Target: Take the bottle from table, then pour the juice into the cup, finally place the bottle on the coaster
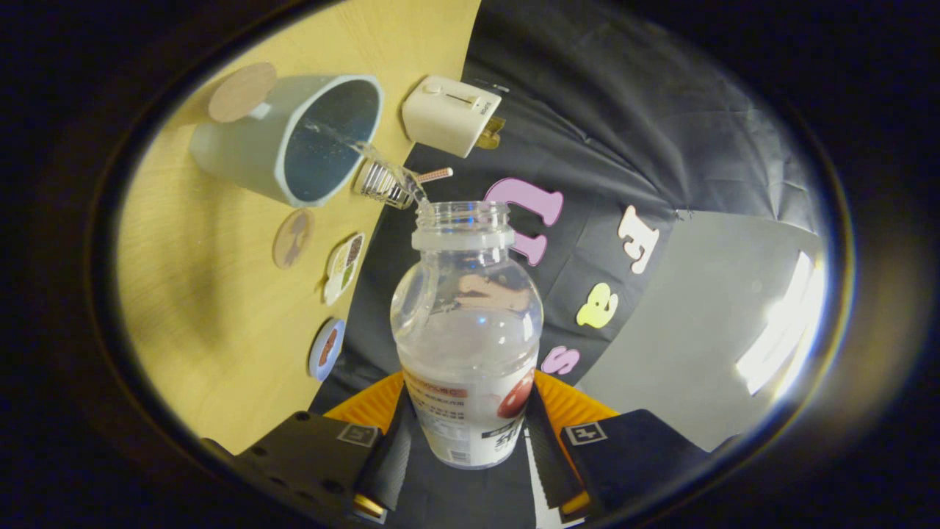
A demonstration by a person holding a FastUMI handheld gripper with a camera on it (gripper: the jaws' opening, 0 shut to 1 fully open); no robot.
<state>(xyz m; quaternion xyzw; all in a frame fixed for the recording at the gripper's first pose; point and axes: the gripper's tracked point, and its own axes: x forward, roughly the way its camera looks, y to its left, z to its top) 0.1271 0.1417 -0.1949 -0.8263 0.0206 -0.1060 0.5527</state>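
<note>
My gripper (pixel 467 430) is shut on a clear plastic bottle (pixel 466 323) with a white label, both fingers pressing its lower sides. The bottle is uncapped and tipped over sideways, as the rolled view shows. A thin stream of clear liquid (pixel 382 158) runs from the bottle's mouth into the pale blue-grey cup (pixel 294 139) on the wooden table (pixel 198 308). The cup's dark inside faces me. Several round coasters lie on the table: a brown one (pixel 241 91) beyond the cup, a brownish one (pixel 293 237), a patterned one (pixel 344 267) and a blue-rimmed one (pixel 326 348) nearer my fingers.
A cream-white toaster (pixel 449 114) stands by the table's edge beside the cup. A small ribbed glass holder (pixel 382 182) with a stick in it stands between the cup and the bottle's mouth. The black cloth wall and a grey panel (pixel 705 323) lie past the table's edge.
</note>
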